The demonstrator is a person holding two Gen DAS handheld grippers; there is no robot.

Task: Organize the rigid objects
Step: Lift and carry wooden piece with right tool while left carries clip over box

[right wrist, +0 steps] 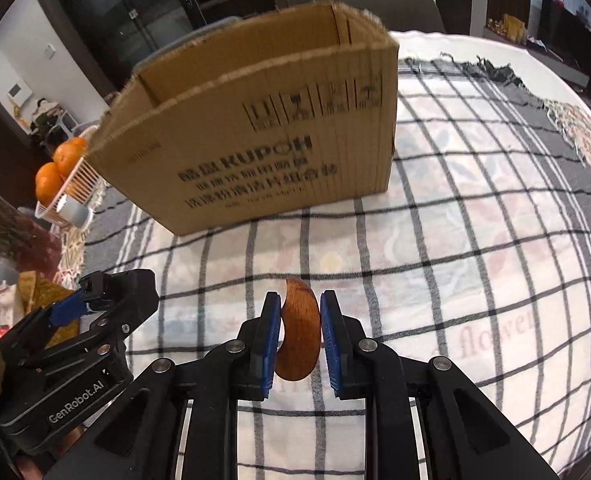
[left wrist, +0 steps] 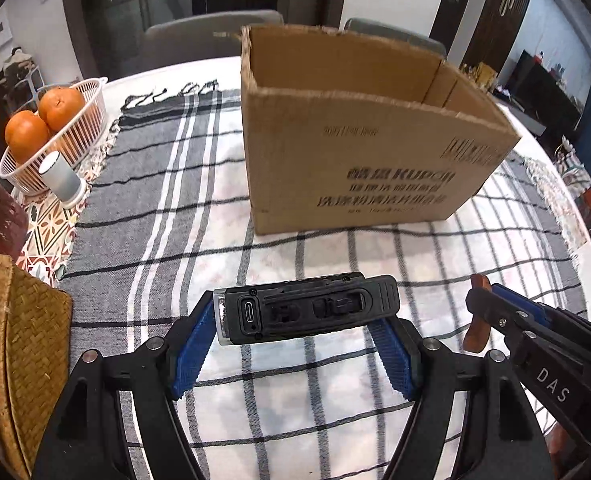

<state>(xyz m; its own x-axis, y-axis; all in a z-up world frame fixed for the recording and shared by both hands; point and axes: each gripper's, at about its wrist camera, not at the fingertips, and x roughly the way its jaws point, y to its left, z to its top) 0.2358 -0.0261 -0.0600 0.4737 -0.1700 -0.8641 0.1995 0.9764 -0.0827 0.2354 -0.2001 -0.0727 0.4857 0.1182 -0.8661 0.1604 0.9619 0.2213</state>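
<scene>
Between your left gripper's (left wrist: 301, 330) blue pads sits a black device (left wrist: 307, 308), clamped at its two ends, its long axis running crosswise to the fingers and its face with a small port turned back toward you. Your right gripper (right wrist: 297, 334) is closed narrowly on a brown wooden piece (right wrist: 298, 336), a curved slab standing on edge with its long axis running up and down between the pads. Both grippers hover side by side, the right one just to the right of the left.

Under them lies a checked cloth (left wrist: 327, 248) in white with dark lines, with a grey striped section off to the left, spread over a round table (right wrist: 475, 46). Chairs (left wrist: 211, 34) and dark glass-fronted cabinets stand beyond the table's far edge.

Straight ahead of both grippers a cardboard box (left wrist: 351, 160) stands open-topped on the cloth, dark lettering on its near wall; you cannot see its floor. Far left, a white wire basket (left wrist: 91, 120) holds oranges (left wrist: 43, 120), with a small white cylinder (left wrist: 61, 178) leaning against its near side. A woven basket (left wrist: 27, 344) sits nearer, left of your left gripper.
</scene>
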